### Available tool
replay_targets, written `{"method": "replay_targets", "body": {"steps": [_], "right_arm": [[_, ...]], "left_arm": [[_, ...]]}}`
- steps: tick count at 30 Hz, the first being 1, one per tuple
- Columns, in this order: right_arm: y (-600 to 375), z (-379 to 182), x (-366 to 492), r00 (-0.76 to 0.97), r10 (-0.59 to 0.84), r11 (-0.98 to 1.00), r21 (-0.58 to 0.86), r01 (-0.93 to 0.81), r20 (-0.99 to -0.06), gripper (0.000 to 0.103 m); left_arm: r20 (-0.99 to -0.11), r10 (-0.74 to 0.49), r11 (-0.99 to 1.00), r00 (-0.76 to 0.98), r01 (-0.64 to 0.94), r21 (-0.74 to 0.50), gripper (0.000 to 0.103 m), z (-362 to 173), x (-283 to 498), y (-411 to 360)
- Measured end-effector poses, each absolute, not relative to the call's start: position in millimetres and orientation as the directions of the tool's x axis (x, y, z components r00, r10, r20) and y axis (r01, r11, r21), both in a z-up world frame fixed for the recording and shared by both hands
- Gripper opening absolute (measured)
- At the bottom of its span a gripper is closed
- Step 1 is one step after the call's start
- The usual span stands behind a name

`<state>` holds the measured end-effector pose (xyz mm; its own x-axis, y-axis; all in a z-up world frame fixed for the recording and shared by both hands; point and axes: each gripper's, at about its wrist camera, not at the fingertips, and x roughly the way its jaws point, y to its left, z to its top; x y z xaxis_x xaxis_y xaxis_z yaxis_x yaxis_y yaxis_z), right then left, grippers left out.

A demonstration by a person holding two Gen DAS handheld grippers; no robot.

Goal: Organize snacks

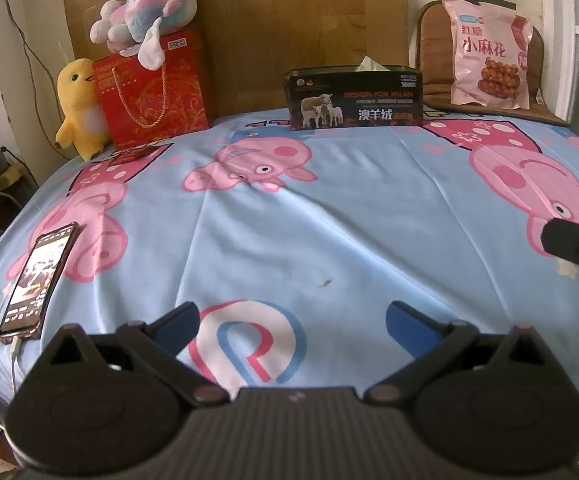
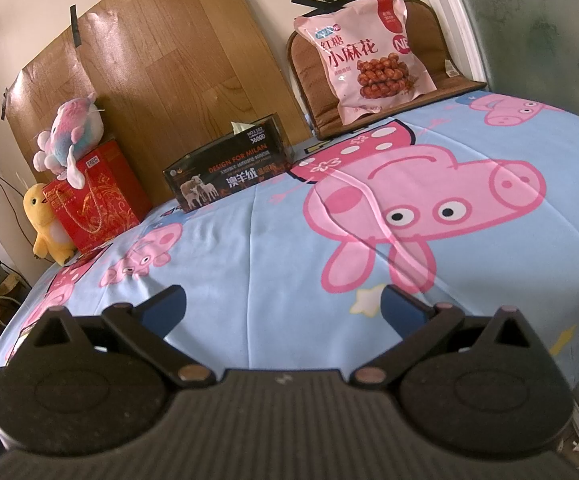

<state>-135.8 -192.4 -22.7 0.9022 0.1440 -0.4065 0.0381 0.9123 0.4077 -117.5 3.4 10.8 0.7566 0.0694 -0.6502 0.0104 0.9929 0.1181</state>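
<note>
A pink snack bag (image 1: 485,56) with a picture of brown twists leans upright on a brown cushion at the back right of the table; it also shows in the right wrist view (image 2: 369,56). A red gift bag (image 1: 153,88) stands at the back left, also in the right wrist view (image 2: 97,200). My left gripper (image 1: 291,328) is open and empty, low over the near middle of the blue cartoon-pig tablecloth (image 1: 329,220). My right gripper (image 2: 283,308) is open and empty over the cloth (image 2: 249,248), far from the snack bag. One of its fingers (image 1: 573,244) shows at the right edge of the left wrist view.
A dark tissue box (image 1: 355,98) stands at the back middle. A pastel plush (image 1: 145,12) sits on the gift bag, a yellow duck plush (image 1: 77,108) beside it. A phone (image 1: 37,280) with a cable lies near the left edge. A wooden board (image 2: 161,64) leans on the wall.
</note>
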Motion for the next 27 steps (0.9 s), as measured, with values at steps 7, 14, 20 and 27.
{"method": "replay_targets", "body": {"steps": [7, 14, 20, 27], "right_arm": [[-193, -23, -136, 0.902, 0.144, 0.912, 0.408, 0.038, -0.407, 0.103], [-193, -22, -135, 0.902, 0.145, 0.912, 0.408, 0.037, -0.407, 0.103], [-194, -23, -135, 0.902, 0.145, 0.912, 0.408, 0.037, -0.406, 0.103], [-194, -23, -136, 0.902, 0.146, 0.912, 0.408, 0.037, -0.407, 0.103]], "left_arm": [[-0.649, 0.076, 0.993, 0.757, 0.003, 0.120, 0.103, 11, -117, 4], [-0.629, 0.075, 0.993, 0.774, -0.001, 0.117, 0.103, 15, -119, 5], [-0.559, 0.131, 0.988, 0.818, -0.064, 0.139, 0.103, 24, -125, 7], [-0.561, 0.154, 0.987, 0.814, -0.098, 0.128, 0.103, 24, -124, 13]]}}
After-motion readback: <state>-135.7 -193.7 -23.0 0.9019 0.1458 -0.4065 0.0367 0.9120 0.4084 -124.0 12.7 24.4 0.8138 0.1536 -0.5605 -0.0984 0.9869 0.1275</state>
